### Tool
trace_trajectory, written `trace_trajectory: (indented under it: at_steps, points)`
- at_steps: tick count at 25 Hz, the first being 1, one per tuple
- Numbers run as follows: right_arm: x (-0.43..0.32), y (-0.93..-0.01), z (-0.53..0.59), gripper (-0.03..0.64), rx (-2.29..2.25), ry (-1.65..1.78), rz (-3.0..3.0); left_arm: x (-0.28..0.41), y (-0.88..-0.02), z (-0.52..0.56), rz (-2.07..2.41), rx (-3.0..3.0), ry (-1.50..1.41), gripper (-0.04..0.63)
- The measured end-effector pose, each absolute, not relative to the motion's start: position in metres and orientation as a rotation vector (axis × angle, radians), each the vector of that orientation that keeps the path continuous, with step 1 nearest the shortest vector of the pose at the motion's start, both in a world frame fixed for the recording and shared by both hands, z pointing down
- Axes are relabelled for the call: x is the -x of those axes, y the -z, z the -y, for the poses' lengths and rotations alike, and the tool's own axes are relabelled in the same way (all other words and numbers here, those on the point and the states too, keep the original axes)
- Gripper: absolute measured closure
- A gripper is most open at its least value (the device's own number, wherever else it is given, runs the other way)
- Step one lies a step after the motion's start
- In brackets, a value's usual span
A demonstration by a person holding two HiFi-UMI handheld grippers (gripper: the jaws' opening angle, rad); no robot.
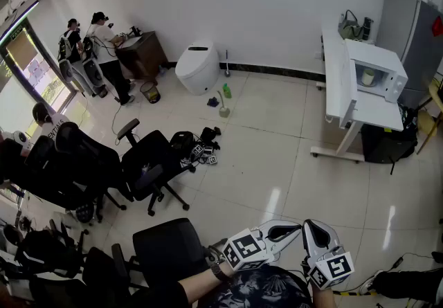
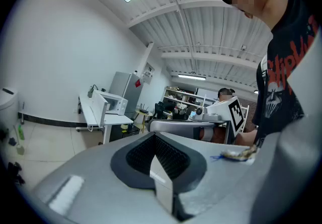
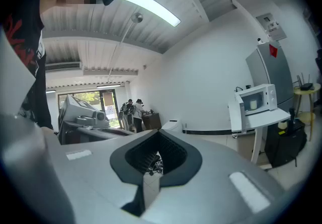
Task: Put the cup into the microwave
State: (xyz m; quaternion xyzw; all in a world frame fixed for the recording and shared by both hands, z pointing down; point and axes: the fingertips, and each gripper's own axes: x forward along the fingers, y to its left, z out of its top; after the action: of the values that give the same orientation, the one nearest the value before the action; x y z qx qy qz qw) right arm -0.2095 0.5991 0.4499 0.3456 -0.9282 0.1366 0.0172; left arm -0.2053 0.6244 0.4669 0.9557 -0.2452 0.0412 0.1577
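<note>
Left gripper [image 1: 287, 232] and right gripper [image 1: 313, 229] are closed, empty. The pale cup [image 1: 367, 77] inside the microwave [image 1: 387, 64] looks light, stiff, likely slippery; pinching its rim wall seems best.

Cup [image 1: 367, 77]: pale shape inside microwave [image 1: 374, 56], far off, details too small to tell. Refrigerator [image 1: 410, 28]: cut off by picture's right edge.
</note>
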Motion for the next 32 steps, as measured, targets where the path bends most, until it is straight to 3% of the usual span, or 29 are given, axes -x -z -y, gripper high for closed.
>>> trace_trajectory:
  at_steps: [15, 32]
  points:
    - [0.168, -0.449, -0.553, 0.615, -1.207, -0.385, 2.886, 0.165, -0.459, -0.581, 0.642, -2.726, -0.016, 0.595]
    - [0.161, -0.421, -0.394, 0.615, -1.545, -0.271, 2.716, 0.168, -0.437, -0.419, 0.451, -2.870, -0.017, 0.595]
